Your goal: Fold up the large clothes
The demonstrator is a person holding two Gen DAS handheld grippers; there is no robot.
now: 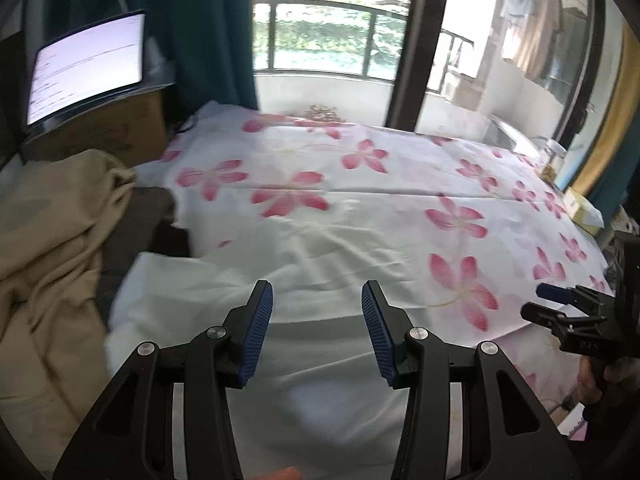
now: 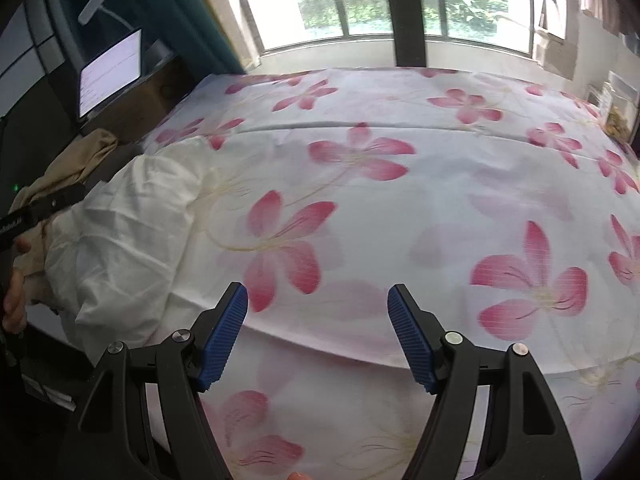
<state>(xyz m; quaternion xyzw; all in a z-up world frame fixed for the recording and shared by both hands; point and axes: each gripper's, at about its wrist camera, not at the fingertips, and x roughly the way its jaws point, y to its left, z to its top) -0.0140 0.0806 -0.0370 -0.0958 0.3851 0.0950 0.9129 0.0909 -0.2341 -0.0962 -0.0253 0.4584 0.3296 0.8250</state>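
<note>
A: Grippers?

B: Left gripper (image 1: 317, 312) jaws apart, nothing between the blue ribbed pads, over the white garment (image 1: 248, 320). Right gripper (image 2: 318, 322) jaws wide, empty, over the floral sheet (image 2: 400, 208).

A: Where's the garment exactly?

B: Near-left part of the bed, on top of the sheet. Crumpled, thin white fabric, soft wrinkles, one edge hanging past the bed's left side. In the right wrist view it's a bunched heap (image 2: 132, 232) left of the right gripper.

A: Edges?

B: Near edge of the bed runs just beyond the right gripper's pads. Far edge stops at the window (image 2: 360, 12) and dark frame post. Left edge meets a tan cloth (image 1: 52, 248), heaped and creased, with a cardboard box (image 1: 116, 128) and lit screen (image 1: 88, 64) behind it.

A: Room to move?

B: The sheet is flat and bare across the middle and right: smooth, white with big pink flowers, one straight crease across. Small clutter at the far right edge, blurred. The other gripper shows at the right edge of the left wrist view, hand (image 1: 608, 384) on its grip.
</note>
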